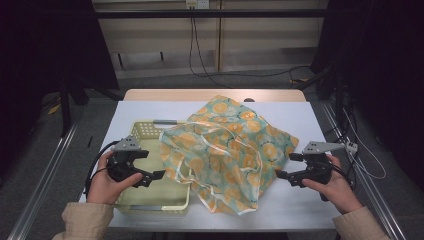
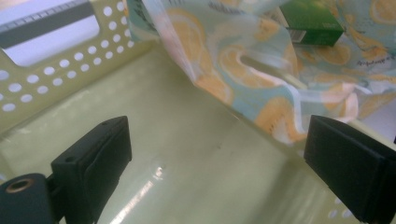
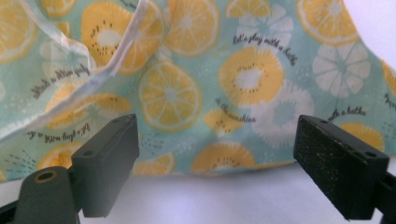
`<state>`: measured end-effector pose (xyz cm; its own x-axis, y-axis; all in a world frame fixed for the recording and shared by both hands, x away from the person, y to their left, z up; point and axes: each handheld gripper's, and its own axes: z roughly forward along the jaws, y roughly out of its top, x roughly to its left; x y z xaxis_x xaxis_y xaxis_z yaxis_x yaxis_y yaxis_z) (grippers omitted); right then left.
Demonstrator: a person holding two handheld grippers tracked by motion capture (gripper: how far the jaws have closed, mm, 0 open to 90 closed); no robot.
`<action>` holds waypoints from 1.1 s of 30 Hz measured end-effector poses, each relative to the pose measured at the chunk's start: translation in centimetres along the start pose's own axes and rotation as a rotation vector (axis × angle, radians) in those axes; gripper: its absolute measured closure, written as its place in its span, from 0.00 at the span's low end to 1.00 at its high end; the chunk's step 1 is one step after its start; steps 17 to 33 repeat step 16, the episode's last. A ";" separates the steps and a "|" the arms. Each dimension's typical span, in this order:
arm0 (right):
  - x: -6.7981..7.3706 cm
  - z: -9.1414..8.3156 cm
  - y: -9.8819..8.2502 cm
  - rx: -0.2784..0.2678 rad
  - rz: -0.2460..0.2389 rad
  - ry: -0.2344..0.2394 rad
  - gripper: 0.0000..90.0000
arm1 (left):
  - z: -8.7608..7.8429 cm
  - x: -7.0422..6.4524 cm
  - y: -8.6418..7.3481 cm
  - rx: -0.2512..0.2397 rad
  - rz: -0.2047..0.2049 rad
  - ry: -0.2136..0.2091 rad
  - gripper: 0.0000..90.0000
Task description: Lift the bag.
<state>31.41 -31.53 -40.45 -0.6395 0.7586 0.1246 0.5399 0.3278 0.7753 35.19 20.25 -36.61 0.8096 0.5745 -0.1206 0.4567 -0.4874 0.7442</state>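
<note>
A: What's the bench [image 1: 300,112] like?

B: White top, wood strip along the far edge.

A: And directly on it?

B: Pale yellow basket [image 1: 131,131], left-front, perforated walls, grey handle on far rim. Plus a citrus-print bag [image 1: 235,145], teal w/ orange slices, crumpled, mid bench.

A: Apart?

B: No, the bag's left edge drapes over the basket's right rim; the rest lies on the bench.

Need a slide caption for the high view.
Open left gripper over yellow basket; open right gripper beside citrus-print bag draped over its rim.
</note>
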 end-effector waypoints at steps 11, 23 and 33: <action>0.5 -0.3 -2.3 -0.021 0.015 0.039 0.15 | 0.1 -0.7 -1.1 0.004 -0.017 -0.005 0.09; 0.4 0.1 -3.2 -0.013 0.022 0.030 0.14 | 0.4 -1.0 -1.1 0.028 -0.002 -0.006 0.09; 0.4 0.1 -3.2 -0.013 0.022 0.030 0.14 | 0.4 -1.0 -1.1 0.028 -0.002 -0.006 0.09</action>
